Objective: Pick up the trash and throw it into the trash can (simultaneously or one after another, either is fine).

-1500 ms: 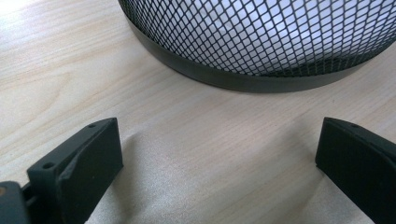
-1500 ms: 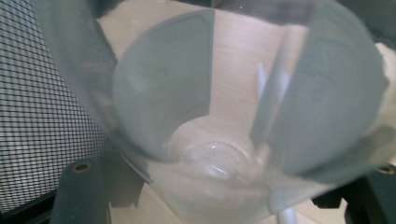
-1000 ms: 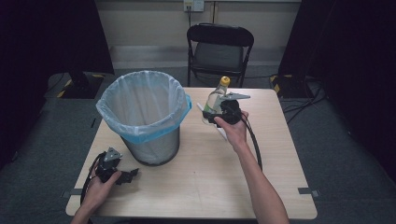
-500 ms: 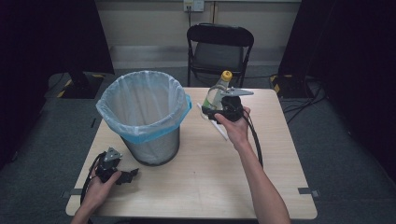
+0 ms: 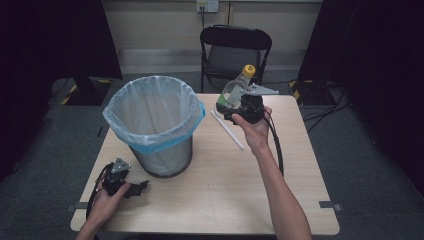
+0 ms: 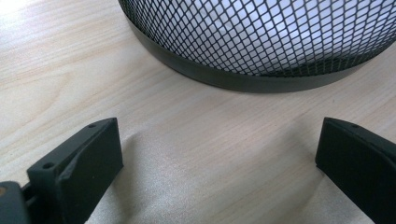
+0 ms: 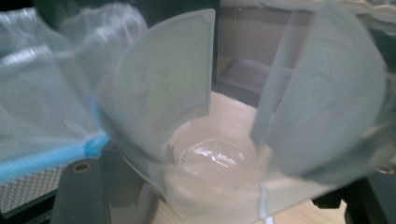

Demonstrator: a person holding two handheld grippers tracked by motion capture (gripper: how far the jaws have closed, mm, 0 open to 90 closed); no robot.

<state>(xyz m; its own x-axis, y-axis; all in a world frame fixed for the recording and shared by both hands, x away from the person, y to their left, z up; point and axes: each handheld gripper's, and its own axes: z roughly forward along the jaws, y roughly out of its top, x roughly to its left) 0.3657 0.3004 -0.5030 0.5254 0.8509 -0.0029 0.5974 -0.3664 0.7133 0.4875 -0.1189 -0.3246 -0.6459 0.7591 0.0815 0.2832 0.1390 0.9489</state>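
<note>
Pale wood makes up the table (image 5: pixel 220 200), and near its front left corner the left gripper (image 5: pixel 134 188) lies low in the person's left hand (image 5: pixel 104 202), its black jaws spread wide apart with bare wood between them. Just beyond those jaws stands the black mesh bin (image 5: pixel 162 155), its base ring close ahead in the left gripper view (image 6: pixel 243 79); a clear liner with a blue band (image 5: pixel 150 112) is folded over its rim. Right of the bin, on the middle of the table toward the far edge, a white straw (image 5: pixel 227 130) lies flat. Above the far edge, the right gripper (image 5: pixel 231 111), held up off the wood in the right hand (image 5: pixel 255 131), clamps a clear plastic bottle with a yellow cap (image 5: pixel 234 91), tilted, cap up and away. In the right gripper view the bottle's body (image 7: pixel 219 172) sits pressed between the jaws. Behind the table stands a black folding chair (image 5: pixel 235 47).
</note>
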